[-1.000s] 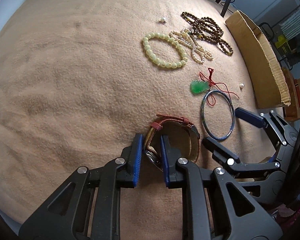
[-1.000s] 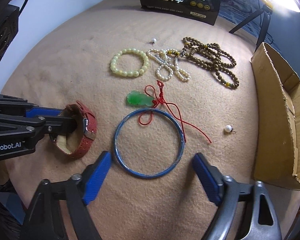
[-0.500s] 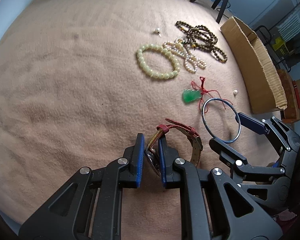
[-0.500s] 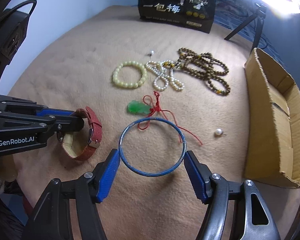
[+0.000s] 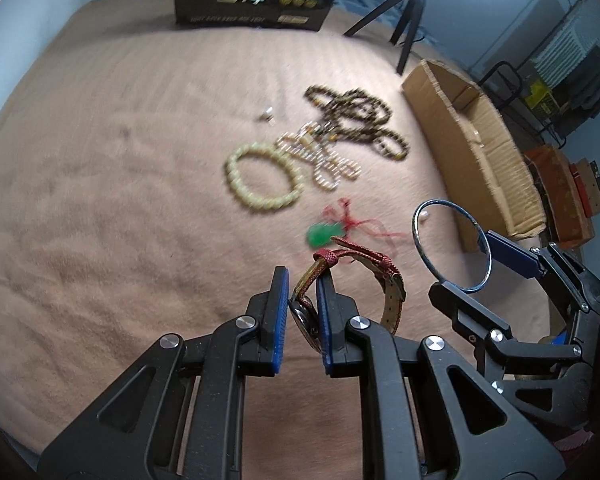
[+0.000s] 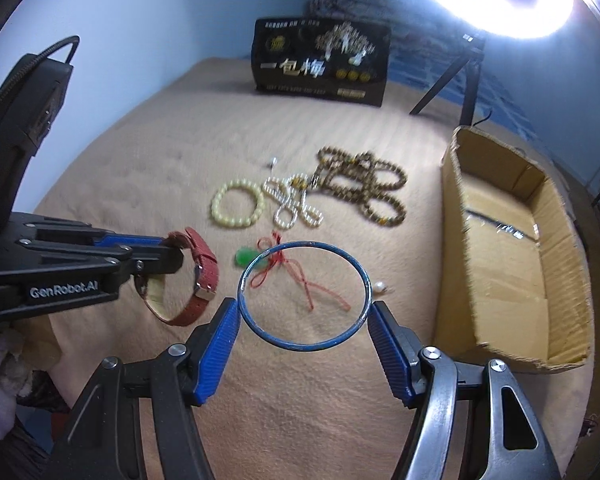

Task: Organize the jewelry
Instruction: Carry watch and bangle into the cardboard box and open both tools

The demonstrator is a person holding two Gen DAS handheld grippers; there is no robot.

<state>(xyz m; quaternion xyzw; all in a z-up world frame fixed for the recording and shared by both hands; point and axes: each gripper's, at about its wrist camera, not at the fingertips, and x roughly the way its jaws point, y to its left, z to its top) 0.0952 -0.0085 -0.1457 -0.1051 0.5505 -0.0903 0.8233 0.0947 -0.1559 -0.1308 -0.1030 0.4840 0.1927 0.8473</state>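
Note:
My left gripper (image 5: 302,280) is shut on a red-strap watch (image 5: 379,280), held above the tan cloth; the watch also shows in the right wrist view (image 6: 198,276). My right gripper (image 6: 301,320) is shut on a blue bangle (image 6: 359,320), gripped across its width and lifted; the bangle also shows in the left wrist view (image 5: 423,248). On the cloth lie a pale bead bracelet (image 6: 220,212), a pearl strand (image 6: 292,204), brown prayer beads (image 6: 379,192), a green jade pendant on red cord (image 6: 244,257) and a loose pearl (image 6: 379,289).
An open cardboard box (image 6: 511,248) stands at the right edge of the cloth. A black printed box (image 6: 319,64) stands at the back. A small earring (image 6: 272,162) lies behind the bracelets. A ring light on a tripod (image 6: 471,68) stands at the back right.
My left gripper closed on the watch and lifted it. My right gripper closed on the blue bangle and lifted it off the cloth. Both cameras rose and tilted up.

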